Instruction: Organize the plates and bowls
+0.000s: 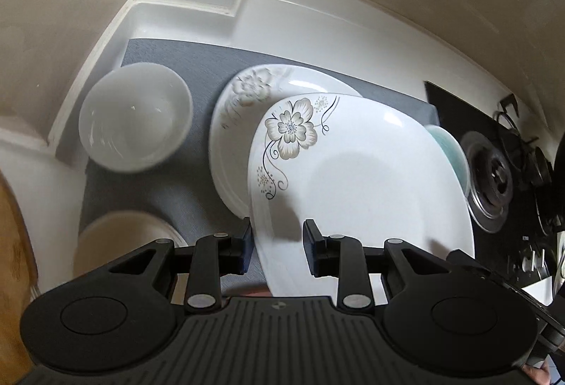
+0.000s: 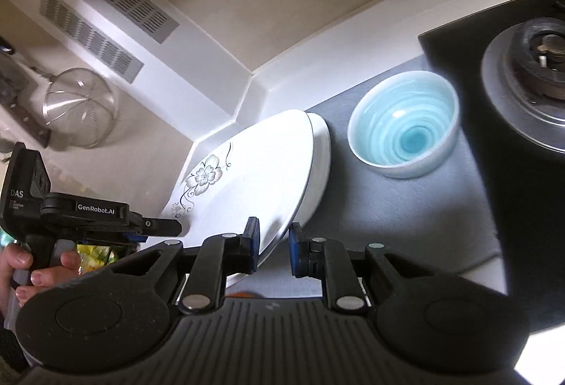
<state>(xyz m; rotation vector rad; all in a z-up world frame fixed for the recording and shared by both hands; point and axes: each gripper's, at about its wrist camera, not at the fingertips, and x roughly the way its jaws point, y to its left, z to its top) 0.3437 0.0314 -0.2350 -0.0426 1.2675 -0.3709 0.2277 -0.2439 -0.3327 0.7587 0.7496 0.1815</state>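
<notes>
**Flowered plate held over its twin, ready to stack**

Plate with the grey flower print [image 1: 360, 169] hangs tilted above a matching plate [image 1: 247, 92] that lies on the grey mat [image 1: 169, 67]. The left gripper [image 1: 279, 244] has its jaws narrowed onto the near rim, one pad under and one over the edge. In the right wrist view the right gripper [image 2: 273, 245] sits at the plate's other near edge [image 2: 247, 180]; its jaws are nearly closed, with the rim against the left pad, but whether it truly pinches the plate I cannot tell.

Measured from the lower plate: a white bowl [image 1: 136, 116] stands to its left on the mat, a cream bowl [image 1: 123, 240] nearer the camera on that side, and a pale blue bowl [image 2: 402, 124] just to its right, with the stove burner [image 2: 529, 67] beyond.

To do this step well, I would level the held plate first, then centre it so the two flower prints and rims line up, and lower the far edge until it touches. Only then let the near edge settle and ease the jaws apart. A rim grip this shallow could slip, so the descent should be slow, keeping clear of the blue bowl.
</notes>
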